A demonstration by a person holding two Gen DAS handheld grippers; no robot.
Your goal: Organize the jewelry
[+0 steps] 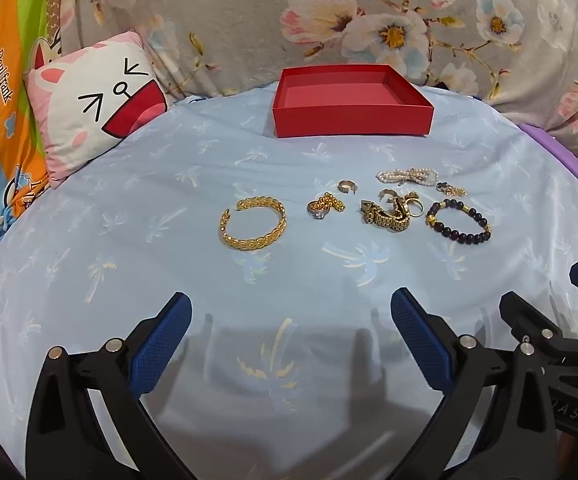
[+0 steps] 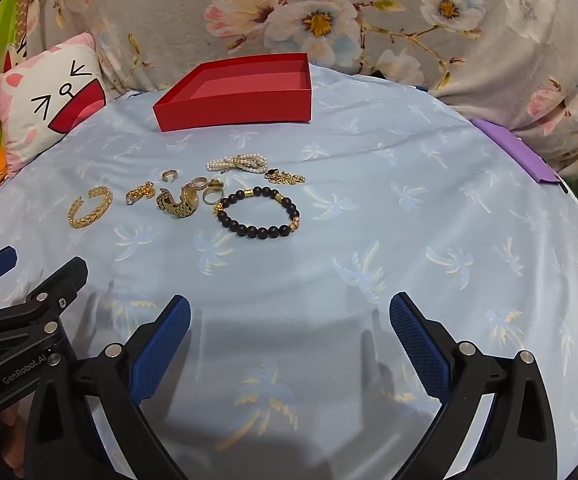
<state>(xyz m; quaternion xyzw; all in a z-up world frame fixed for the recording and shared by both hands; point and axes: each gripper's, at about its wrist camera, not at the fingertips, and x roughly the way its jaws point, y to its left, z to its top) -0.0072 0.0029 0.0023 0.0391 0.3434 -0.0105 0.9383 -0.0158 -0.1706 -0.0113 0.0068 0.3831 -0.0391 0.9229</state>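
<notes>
Both claws low over a pale blue sheet (image 1: 129, 240) printed with palm trees, angled down toward it. Left gripper (image 1: 291, 312): jaws spread wide, nothing between the blue pads, pads clear of the cloth. Right gripper (image 2: 289, 312): likewise spread wide and empty; it sits just beside the left one, its black frame showing at the right edge of the left wrist view. Scanning left to right ahead of the left claw: cat-face pillow (image 1: 97, 108) far off to the upper left at the sheet's edge; braided gold cuff (image 1: 254, 220) ahead and slightly left of the claw's centre line; small gold chain piece with a clear stone (image 1: 325, 206) just right of it; small gold ear cuff (image 1: 345, 186) a little beyond that; gold watch (image 1: 387, 216) ahead of the right finger, with rings (image 1: 415, 204) touching or overlapping it, exact count unclear; pearl strand (image 1: 407, 177) beyond the watch; small dark-and-gold piece (image 1: 451, 189) to its right, type not readable; dark bead bracelet (image 1: 459, 221) rightmost, lying flat as an open loop. Open red box (image 1: 351, 100) stands well beyond the jewelry row, roughly centred on the left claw, interior bare. Floral blanket (image 1: 329, 20) behind the box. Purple flat item (image 2: 517, 148) at the sheet's right edge, far right of the right claw.
</notes>
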